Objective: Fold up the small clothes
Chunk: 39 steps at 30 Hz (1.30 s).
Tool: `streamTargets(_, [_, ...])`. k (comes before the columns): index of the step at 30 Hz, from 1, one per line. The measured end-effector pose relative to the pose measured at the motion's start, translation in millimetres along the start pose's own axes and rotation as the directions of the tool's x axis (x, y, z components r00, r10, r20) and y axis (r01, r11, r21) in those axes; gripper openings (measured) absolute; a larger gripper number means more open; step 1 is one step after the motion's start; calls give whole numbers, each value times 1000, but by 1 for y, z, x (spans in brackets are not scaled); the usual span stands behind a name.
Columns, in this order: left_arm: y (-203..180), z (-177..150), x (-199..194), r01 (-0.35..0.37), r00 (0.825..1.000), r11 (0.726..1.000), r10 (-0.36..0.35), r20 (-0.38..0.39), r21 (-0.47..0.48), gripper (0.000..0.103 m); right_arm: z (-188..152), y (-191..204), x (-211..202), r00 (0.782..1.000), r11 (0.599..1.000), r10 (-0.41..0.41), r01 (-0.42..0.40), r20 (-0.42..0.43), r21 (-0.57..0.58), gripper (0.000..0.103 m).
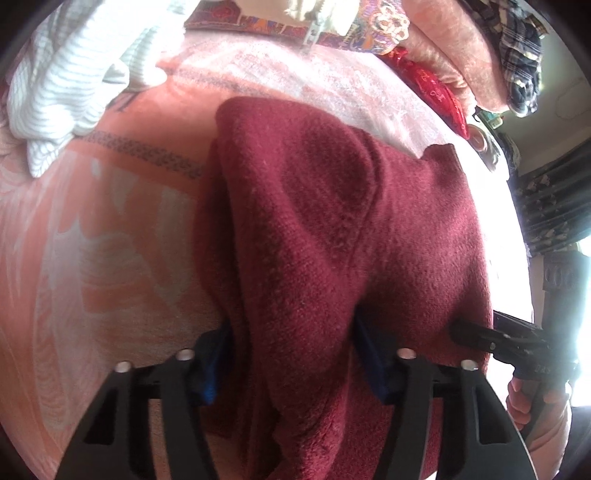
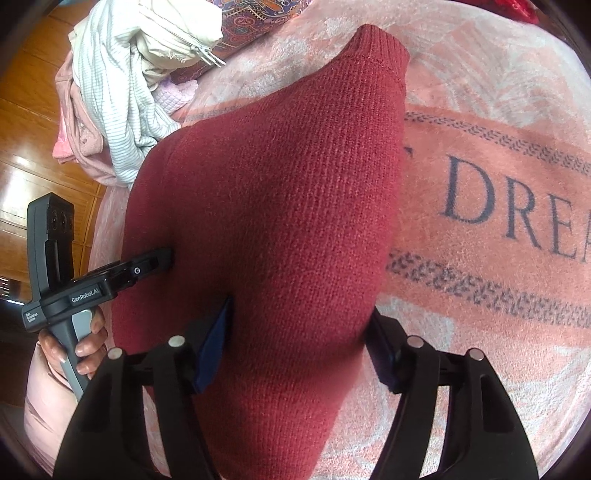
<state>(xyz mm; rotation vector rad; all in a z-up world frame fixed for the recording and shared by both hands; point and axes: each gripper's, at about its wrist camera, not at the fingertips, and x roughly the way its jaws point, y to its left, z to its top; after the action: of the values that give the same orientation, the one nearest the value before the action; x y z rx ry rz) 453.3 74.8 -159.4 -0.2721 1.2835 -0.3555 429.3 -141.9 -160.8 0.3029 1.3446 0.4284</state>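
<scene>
A maroon knit sweater [image 1: 332, 206] lies bunched on a pink blanket [image 1: 92, 240]. In the left wrist view my left gripper [image 1: 291, 354] is shut on a thick fold of it, and the knit fills the gap between the blue pads. The right wrist view shows the same sweater [image 2: 277, 184], its ribbed cuff pointing away. My right gripper [image 2: 297, 343] is shut on another thick fold. Each view also catches the other tool at the sweater's edge: the right gripper [image 1: 465, 332] and the left gripper [image 2: 162, 258], held by a hand [image 2: 85, 347].
A pile of white striped and pink clothes [image 2: 118, 92] sits at the blanket's [image 2: 480, 177] far corner, beside wooden flooring [image 2: 33, 110]. A red cushion [image 1: 436, 88], a plaid cloth [image 1: 521, 55] and a patterned fabric [image 1: 258, 22] line the far side.
</scene>
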Motion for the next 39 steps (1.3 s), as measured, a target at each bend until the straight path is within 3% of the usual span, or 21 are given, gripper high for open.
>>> streamTargets(5, [0,-4,-5,39,999,999,-39,11,-7,40,-4,-1,-7,999,1000,29,-29,22,0,48])
streamTargets(15, [-23,-19,-34,94,994,996,-93,55,-6,31,-21,-2,-46,994,995,99,-98,37,-24,41])
streamTargets(21, [-76,-50,-44,161,987,987,-161,19,1,31,-54,-28,-93,995,995,94,-94,41,-17,41])
streamTargets(27, [-144,-94,-33,237,972,969,-237,-14,64,31,-113,-80,-149,997,999,48,-49,62,13,41])
streamTargets(33, [-188,-128,-5,227,974,969,-223,-50,101,31,-150,-128,-161,997,997,19,-25,80,73,41])
streamTargets(37, [-186,-138,19,155,988,982,-153,-32,105,34,-159,-154,-132,996,992,23,-33,80,125,44])
streamTargets(39, [-175,-142,29,158,987,983,-156,-30,90,37,-164,-162,-125,993,986,56,-71,107,148,46])
